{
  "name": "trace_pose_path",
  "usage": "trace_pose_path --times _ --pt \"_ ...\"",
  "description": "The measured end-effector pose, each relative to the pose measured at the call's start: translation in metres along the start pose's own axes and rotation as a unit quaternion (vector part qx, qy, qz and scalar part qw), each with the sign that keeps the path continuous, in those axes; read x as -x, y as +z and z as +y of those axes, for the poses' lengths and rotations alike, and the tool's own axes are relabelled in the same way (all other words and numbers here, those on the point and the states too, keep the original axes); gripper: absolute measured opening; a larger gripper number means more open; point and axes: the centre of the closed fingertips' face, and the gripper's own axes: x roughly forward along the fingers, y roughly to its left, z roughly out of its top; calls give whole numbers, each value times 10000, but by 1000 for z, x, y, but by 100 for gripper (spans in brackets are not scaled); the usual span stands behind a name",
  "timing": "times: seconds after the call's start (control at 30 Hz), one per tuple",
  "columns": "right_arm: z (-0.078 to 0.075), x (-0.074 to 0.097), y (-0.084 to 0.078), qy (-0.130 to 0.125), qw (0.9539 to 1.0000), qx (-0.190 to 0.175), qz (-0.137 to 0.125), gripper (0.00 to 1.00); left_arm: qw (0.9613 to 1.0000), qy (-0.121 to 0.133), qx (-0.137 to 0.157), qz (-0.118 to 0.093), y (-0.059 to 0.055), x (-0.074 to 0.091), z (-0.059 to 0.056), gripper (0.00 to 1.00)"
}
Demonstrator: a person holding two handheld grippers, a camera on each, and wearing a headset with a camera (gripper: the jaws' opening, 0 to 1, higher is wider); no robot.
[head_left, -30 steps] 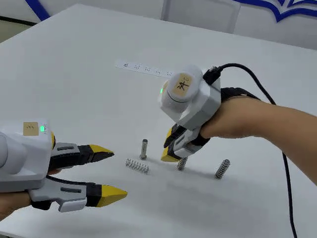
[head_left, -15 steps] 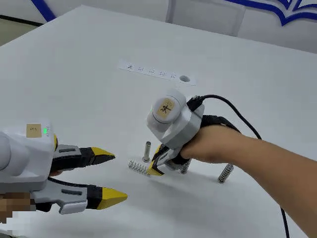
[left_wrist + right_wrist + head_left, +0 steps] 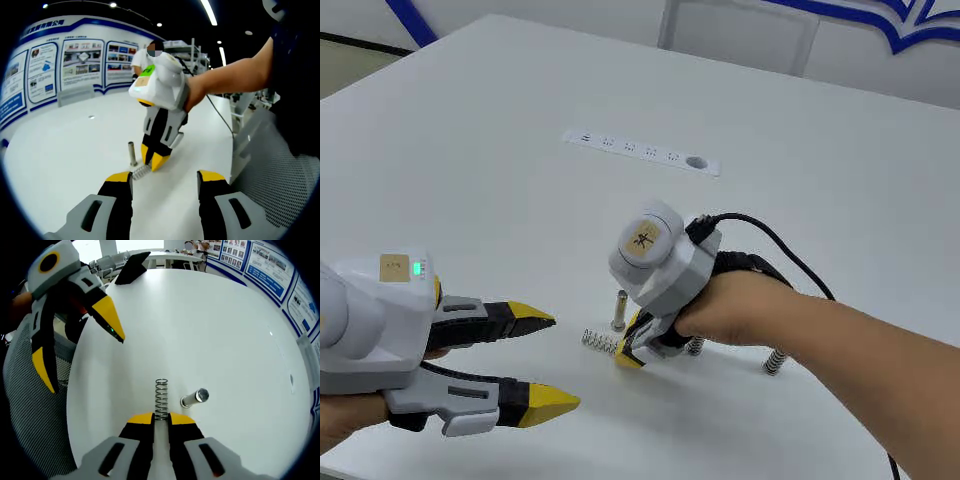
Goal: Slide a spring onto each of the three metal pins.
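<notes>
One bare metal pin (image 3: 620,310) stands upright on the white table (image 3: 470,150). Just left of it a loose spring (image 3: 599,341) lies flat. My right gripper (image 3: 626,354) is down at the spring's near end and is shut on it; in the right gripper view the spring (image 3: 161,396) runs out from between the jaws, beside the pin (image 3: 195,398). Two more springs stand upright over pins: one (image 3: 695,347) half hidden behind the right hand, one (image 3: 776,361) further right. My left gripper (image 3: 548,362) hovers open and empty at the lower left.
A white power strip (image 3: 640,152) lies across the table's far middle. The right gripper's black cable (image 3: 770,240) trails back over the arm. A mesh chair (image 3: 280,165) stands to the right in the left gripper view.
My right gripper has dropped down and to the left, from beside the sprung pin to the lying spring, and closed on its end. The left gripper has stayed put.
</notes>
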Motion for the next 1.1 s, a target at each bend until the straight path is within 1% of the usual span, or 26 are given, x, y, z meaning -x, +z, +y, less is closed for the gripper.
trace_pose_path --times 0.13,0.2,0.37,0.43,0.53,0.63,0.73,0.83,0.97,1.1 --pt "4 3 -3 34 10000 12 34 11 10000 4 -9 9 0 0 0 53" --pt "8 8 -3 34 9999 151 63 11 10000 -1 -17 15 -1 -1 -1 53" --pt "22 28 0 123 9988 462 109 11 9998 -75 -112 124 -4 -5 -5 51" --pt "26 37 2 118 9984 547 78 11 9997 -115 -169 167 -4 -8 -7 51" --pt "33 49 3 183 9976 657 77 11 9993 -175 -260 188 -3 -11 -10 50" --pt "48 63 5 356 9963 780 96 11 9989 -237 -358 179 1 -14 -13 48" --pt "58 72 9 429 9949 914 84 11 9984 -301 -443 170 3 -16 -16 45" --pt "66 79 13 455 9937 1022 71 11 9977 -401 -530 152 5 -18 -21 41" --pt "72 83 17 485 9925 1123 79 11 9962 -576 -647 133 7 -19 -30 28" --pt "75 85 20 502 9919 1168 60 11 9949 -639 -770 128 8 -18 -33 19"
